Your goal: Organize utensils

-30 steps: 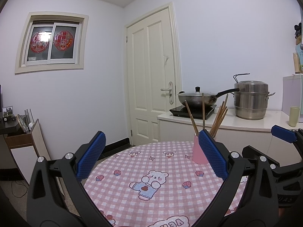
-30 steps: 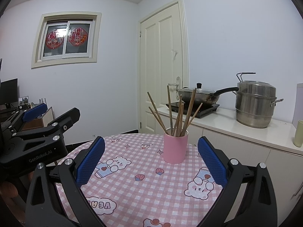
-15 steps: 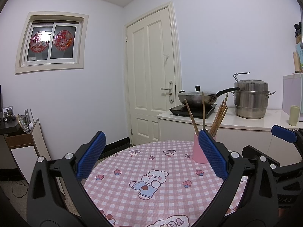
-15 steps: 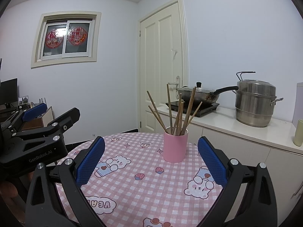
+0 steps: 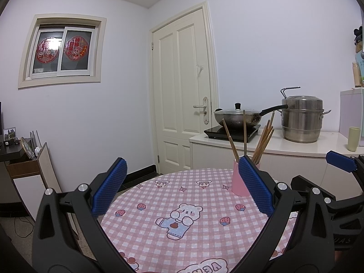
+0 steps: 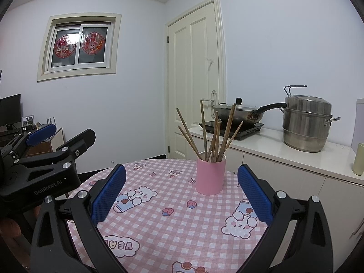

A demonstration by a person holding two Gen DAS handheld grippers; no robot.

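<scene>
A pink cup (image 6: 211, 174) stands upright on the round table with the pink checked cloth (image 6: 173, 223), holding several wooden chopsticks (image 6: 215, 134) that fan out of it. My right gripper (image 6: 181, 193) is open and empty, well short of the cup. In the left wrist view the cup (image 5: 238, 183) is partly hidden behind my right blue pad (image 5: 254, 186); the chopsticks (image 5: 244, 134) show above it. My left gripper (image 5: 182, 191) is open and empty over the table's near side. Each gripper shows at the edge of the other's view.
A white counter (image 6: 284, 154) runs behind the table with a lidded wok on an induction hob (image 6: 238, 116), a steel steamer pot (image 6: 306, 125) and a pale green cup (image 6: 359, 159). A closed white door (image 6: 195, 79) is behind. A desk with a monitor (image 6: 10, 113) stands left.
Both views have tilted very slightly; the cup and chopsticks sit a touch lower in the right wrist view. Both grippers stay open and empty.
</scene>
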